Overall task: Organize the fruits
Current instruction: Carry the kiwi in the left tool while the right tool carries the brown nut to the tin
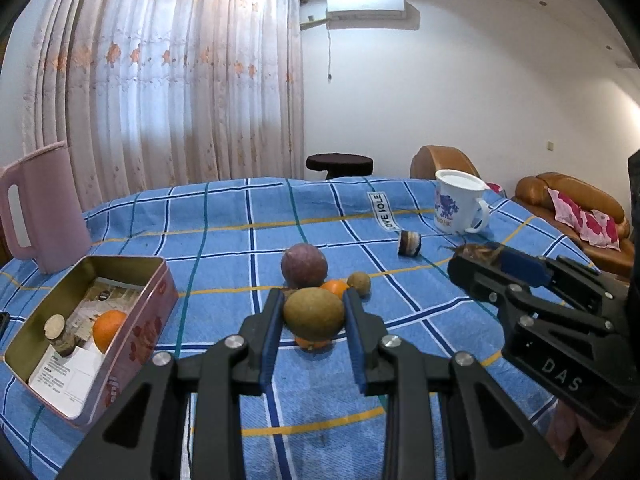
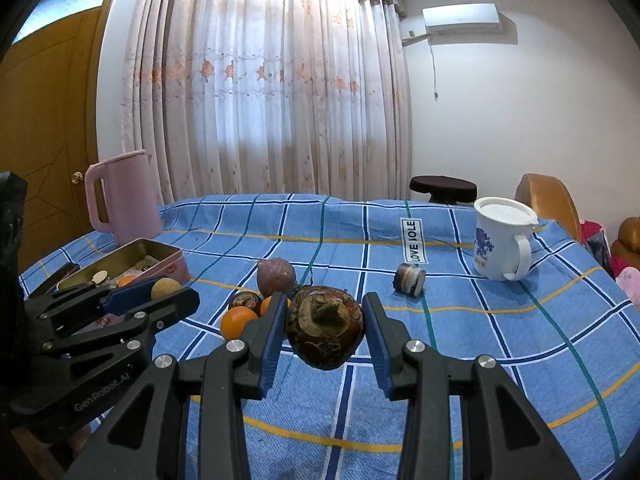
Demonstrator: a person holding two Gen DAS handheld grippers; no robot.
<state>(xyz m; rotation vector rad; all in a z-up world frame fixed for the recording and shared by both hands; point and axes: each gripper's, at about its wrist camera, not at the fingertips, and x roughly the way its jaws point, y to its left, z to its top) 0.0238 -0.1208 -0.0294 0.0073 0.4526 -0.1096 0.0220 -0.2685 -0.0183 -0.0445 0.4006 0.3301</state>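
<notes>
Both claws loaded over the blue checked table (image 2: 500, 320), the right gripper (image 2: 326, 330) pinching a brown bulb (image 2: 326, 326) and the left gripper (image 1: 314, 314) pinching a kiwi (image 1: 314, 312) above the fruit pile, near the tin (image 1: 36, 320) at the left edge: either round thing could slip and roll.

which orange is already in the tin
The orange lying inside the open pink tin at left. The other two oranges sit on the blue checked cloth among the loose fruit, outside it.
</notes>
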